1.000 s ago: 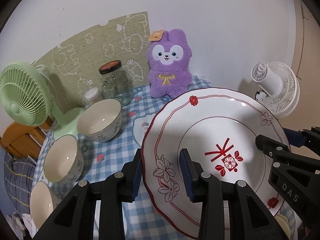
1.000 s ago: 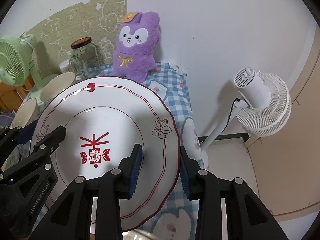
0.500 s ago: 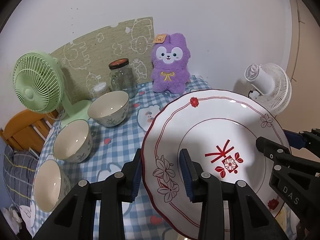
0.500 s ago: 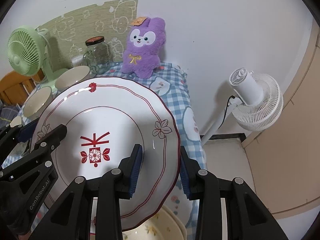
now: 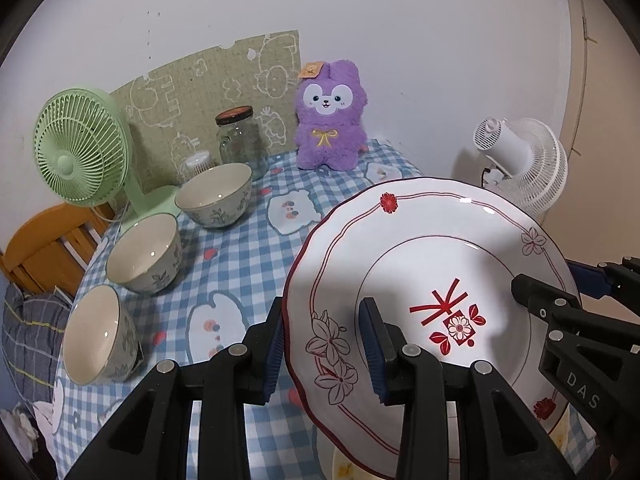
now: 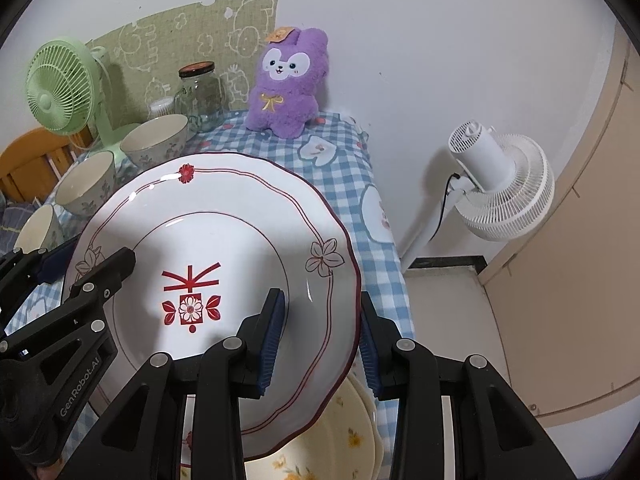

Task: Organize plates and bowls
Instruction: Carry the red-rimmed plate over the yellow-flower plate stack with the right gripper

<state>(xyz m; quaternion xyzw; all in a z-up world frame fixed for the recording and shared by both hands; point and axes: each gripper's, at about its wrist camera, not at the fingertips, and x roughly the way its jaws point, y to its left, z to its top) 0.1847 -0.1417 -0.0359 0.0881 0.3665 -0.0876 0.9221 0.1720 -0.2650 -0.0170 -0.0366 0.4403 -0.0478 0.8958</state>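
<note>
- The red-patterned plate (image 5: 420, 276) is held up above the near right end of the checked tablecloth (image 5: 240, 264), tilted.
- The left gripper (image 5: 322, 344) clamps the plate's left rim between its blue pads.
- The right gripper (image 6: 320, 334) clamps the right rim the same way.
- Beneath the plate lies a cream floral plate (image 6: 344, 436).
- Three bowls (image 5: 142, 252) line the table's left side, near a green fan (image 5: 80, 156), glass jar (image 5: 240, 142) and purple plush (image 5: 330, 120) at the far edge.
</note>
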